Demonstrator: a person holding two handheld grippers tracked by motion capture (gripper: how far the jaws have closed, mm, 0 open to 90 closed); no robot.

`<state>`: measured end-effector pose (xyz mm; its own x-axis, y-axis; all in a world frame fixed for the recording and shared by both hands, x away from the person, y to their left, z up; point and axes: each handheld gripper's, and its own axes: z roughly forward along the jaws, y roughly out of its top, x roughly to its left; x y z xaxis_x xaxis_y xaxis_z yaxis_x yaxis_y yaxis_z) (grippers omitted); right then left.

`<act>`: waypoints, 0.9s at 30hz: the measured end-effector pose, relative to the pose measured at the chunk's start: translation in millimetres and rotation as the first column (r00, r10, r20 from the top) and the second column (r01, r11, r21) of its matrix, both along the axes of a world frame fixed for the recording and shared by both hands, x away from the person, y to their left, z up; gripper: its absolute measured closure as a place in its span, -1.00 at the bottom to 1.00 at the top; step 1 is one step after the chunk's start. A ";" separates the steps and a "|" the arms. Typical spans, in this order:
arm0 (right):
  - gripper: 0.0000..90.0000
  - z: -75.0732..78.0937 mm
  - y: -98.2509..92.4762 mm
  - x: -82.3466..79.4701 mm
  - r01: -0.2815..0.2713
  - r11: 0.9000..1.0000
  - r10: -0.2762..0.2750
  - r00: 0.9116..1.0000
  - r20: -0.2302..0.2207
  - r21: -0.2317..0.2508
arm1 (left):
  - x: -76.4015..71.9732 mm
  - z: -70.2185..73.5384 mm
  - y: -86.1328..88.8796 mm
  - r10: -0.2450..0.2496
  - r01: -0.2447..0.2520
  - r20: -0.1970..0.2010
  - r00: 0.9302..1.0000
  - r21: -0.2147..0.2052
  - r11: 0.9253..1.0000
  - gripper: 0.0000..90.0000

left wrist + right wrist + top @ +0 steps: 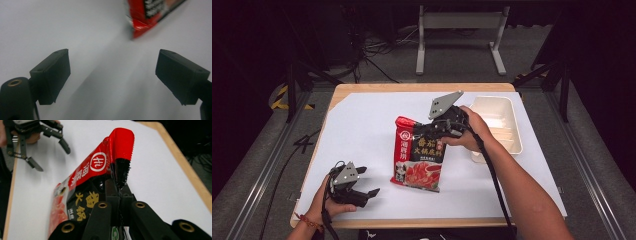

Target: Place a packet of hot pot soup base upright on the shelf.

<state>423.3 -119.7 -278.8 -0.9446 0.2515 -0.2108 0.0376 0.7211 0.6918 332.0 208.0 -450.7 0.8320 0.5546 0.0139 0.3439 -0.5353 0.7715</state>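
Jaws of your right gripper are clamped on the top edge of the glossy red-and-black foil food pouch, mid-frame on the white-covered bench. Your left gripper, lower left, rests spread apart and empty. Next likely calls for lifting toward the cream plastic tray.

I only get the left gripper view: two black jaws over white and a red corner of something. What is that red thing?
Observer: A red and black food packet, standing tilted on the white sheet.
Operator: What keeps it up?
Observer: The right gripper is shut on its top edge.
Operator: Anything else on the table?
Observer: A cream tray beyond the right hand.
Operator: And my gripper?
Observer: The left gripper is open near the table's front edge, apart from the packet.
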 end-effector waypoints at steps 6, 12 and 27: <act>0.99 14.2 -4.0 6.3 0.050 0.998 -0.048 0.995 0.086 -0.024 | 0.4 -0.2 0.7 0.006 -0.006 0.000 1.000 0.000 1.000 -0.71; 0.99 24.0 -11.1 19.3 0.107 0.993 -0.100 0.986 0.135 -0.041 | 0.4 -0.2 0.9 0.006 -0.006 -0.001 1.000 -0.002 1.000 -0.72; 0.99 61.4 -61.8 59.1 0.259 0.966 -0.253 0.947 0.197 -0.002 | 0.9 -0.5 2.6 -0.001 0.001 0.000 1.000 -0.004 1.000 -0.72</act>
